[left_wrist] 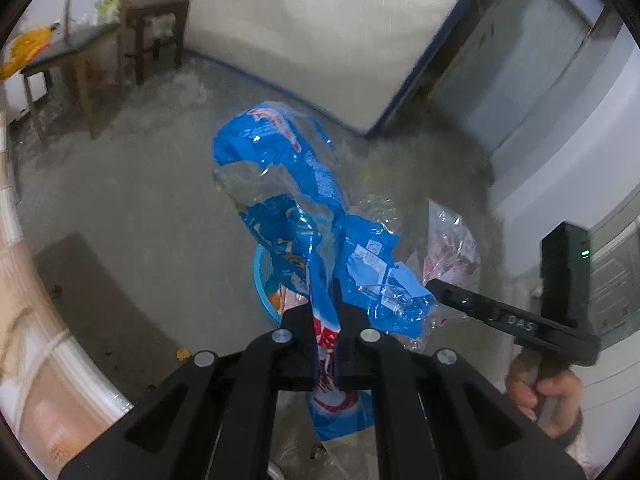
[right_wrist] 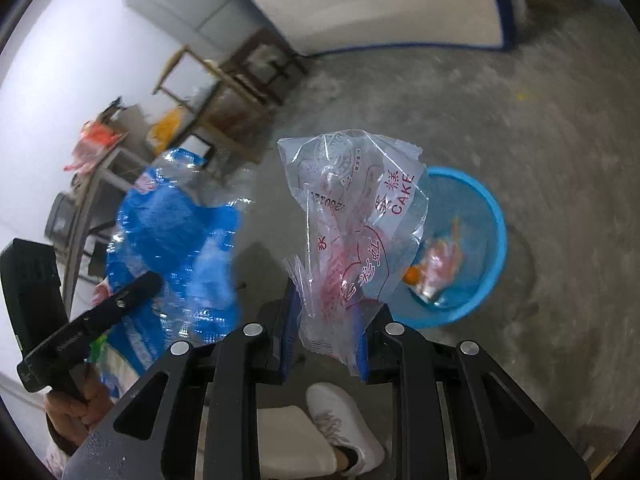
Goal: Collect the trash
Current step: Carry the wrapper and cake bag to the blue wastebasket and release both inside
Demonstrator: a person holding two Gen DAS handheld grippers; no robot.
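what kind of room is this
Probably a bare storage or utility room in a home: rough concrete floor, a mattress leaning upright against the wall, and old wooden chairs pushed to the side.

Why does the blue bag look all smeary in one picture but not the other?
In the right wrist view the blue bag is smeared by motion blur, while the clear cake bag stays sharp; in the left wrist view the blue bag is crisp, the room behind soft and curved by the fisheye.

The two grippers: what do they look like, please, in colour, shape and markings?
Both are black, with linked bars joined by round silver pins. The right gripper has blue finger pads and white lettering on its side; the left gripper has black fingers.
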